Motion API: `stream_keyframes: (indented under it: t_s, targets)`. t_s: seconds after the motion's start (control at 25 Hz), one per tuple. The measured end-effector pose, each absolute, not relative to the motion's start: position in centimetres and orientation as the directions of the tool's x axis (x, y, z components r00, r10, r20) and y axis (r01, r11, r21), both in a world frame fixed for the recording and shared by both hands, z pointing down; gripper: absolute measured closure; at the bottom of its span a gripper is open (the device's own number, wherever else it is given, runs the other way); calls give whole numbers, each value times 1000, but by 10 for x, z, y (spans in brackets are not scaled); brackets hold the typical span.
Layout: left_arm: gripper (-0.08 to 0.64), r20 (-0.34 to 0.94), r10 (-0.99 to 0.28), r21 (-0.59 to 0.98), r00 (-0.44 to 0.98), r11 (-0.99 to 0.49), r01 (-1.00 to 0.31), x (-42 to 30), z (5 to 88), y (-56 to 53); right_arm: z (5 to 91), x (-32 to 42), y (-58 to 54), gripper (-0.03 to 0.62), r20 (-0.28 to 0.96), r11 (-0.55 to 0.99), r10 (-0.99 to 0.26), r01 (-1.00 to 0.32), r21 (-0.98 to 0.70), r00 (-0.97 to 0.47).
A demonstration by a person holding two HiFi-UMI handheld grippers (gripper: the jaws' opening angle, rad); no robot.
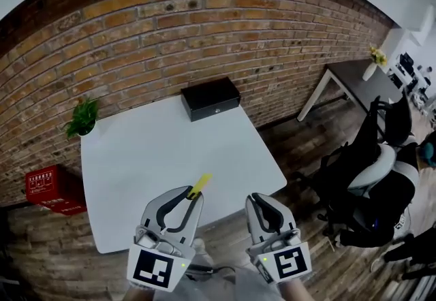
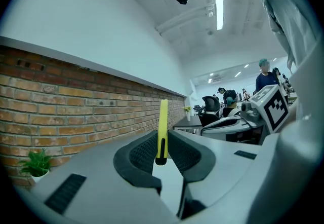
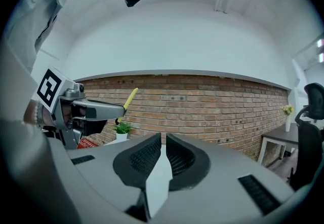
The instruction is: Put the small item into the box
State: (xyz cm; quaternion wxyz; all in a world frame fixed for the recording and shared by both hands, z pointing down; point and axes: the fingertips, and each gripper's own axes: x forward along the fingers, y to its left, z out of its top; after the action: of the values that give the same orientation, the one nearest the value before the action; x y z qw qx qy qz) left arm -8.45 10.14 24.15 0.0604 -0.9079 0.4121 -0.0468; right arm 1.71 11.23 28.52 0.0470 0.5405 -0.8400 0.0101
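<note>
small item: slim yellow stick with a black end [image 2: 162,129], maybe a pen or a cutter, too small to call; it stands up out of my left gripper [image 1: 189,199], in the air over the near edge of the table [image 1: 150,156]
left fingers: clamped on the item's black lower end, one pad [image 2: 139,154] on each side, most of the yellow length poking out past the tips
right fingers: drawn together with only a sliver of gap, pad [image 3: 144,157] ribbing plain to see, nothing between them
right gripper: [image 1: 262,203] hangs just beside my left one at the near table edge, free
box: black, low, rectangular [image 1: 210,98], at the far edge of the table against the brick wall [image 1: 204,20], well apart from the item; lid looks closed from the head view
step: item is in hand and off the table, so this reads as the carry toward the box, not yet near it
next move: I'd reach the left gripper across the table to the box; if the lid really is down, my free right gripper has to lift it first, then I let the item go inside
around: potted plant [image 1: 83,118] at the table's far left corner, red crate [image 1: 54,188] on the floor below it, office chair [image 1: 381,163] off to the right
</note>
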Motion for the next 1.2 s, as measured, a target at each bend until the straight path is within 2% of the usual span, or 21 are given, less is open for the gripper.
stream_keyframes:
  t_s: [0.72,1.2]
  targets:
    - [489,65,-728,-39,683,-686,-727,-114,266,-5,299,-9,15,534,141,358,-926,-933,44,-349]
    - [489,84,-743,-27,664,-668,-744,-100,276,-33,306,-2,-17,534,134,401,-909,-916,28,-394]
